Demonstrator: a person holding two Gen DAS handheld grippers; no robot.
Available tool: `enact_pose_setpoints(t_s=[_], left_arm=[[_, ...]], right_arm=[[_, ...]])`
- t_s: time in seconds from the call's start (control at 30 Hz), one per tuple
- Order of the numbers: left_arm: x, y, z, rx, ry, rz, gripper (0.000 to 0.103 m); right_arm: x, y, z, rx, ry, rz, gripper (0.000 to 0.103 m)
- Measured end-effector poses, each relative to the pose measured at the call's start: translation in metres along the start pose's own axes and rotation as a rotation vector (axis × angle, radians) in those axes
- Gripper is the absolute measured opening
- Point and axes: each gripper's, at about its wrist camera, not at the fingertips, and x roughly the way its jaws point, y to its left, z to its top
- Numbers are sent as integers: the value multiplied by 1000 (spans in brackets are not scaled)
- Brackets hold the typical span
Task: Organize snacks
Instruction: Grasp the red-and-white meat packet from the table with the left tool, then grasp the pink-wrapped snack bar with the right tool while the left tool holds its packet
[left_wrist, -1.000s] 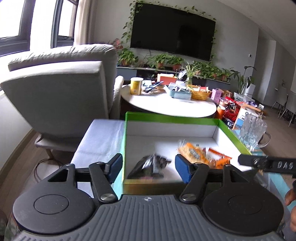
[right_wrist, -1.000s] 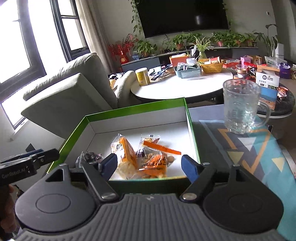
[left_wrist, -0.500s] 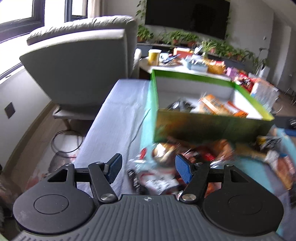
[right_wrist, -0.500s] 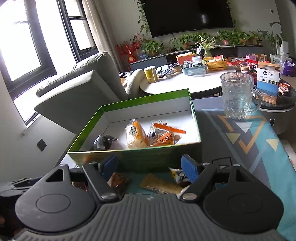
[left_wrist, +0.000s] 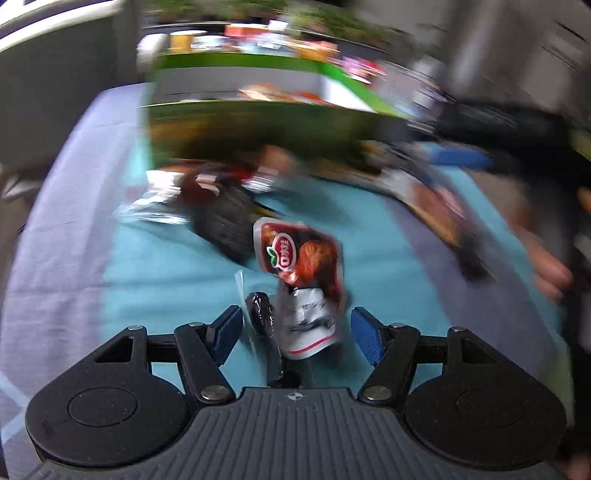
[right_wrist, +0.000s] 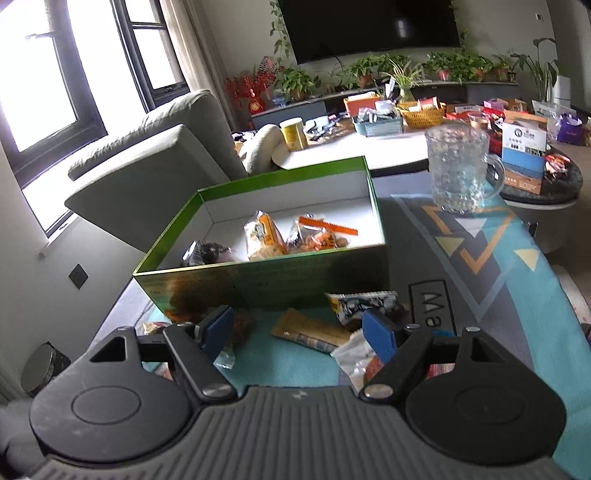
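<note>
A green box with a white inside holds several snack packets. It appears blurred in the left wrist view. Loose snack packets lie on the teal mat in front of it. My left gripper is open, low over the mat, its blue pads either side of a red-and-white packet and a dark wrapped sweet. My right gripper is open and empty, just before the box's front wall, above a tan packet and a black-and-white packet.
A glass mug stands on the mat right of the box. A grey armchair is behind the box on the left. A round white table with clutter is further back. Dark packets lie ahead of the left gripper.
Both grippers have pulled back from over the box and dropped toward the mat. The left one now straddles the red-and-white packet; its view is blurred by motion.
</note>
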Motion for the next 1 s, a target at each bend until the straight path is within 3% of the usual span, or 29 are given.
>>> enact_pose_setpoints(t_s=[0.1,0.2,0.37,0.67,0.77,1.0], left_arm=[[-10,-13,-2,92,-27,33,61],[-15,-14,2,101,-62,98,61],[-8,-23,17,85,-97,63,62],[34,-56,21,219,31,104,62],[36,-59,20,234,20,121,62],[29,-51,22,169,-28,84,59]], right_arm=[[1,0,-5,0,21,-1,44],[-2,2,-10,-12,24,-1,44],[-5,-1,-14,-4,26,-9,44],[-16,-12,-16,22,13,-31,44],[-16,-18,-18,47,17,-32,44],[-19,-30,-25,68,24,-44,44]])
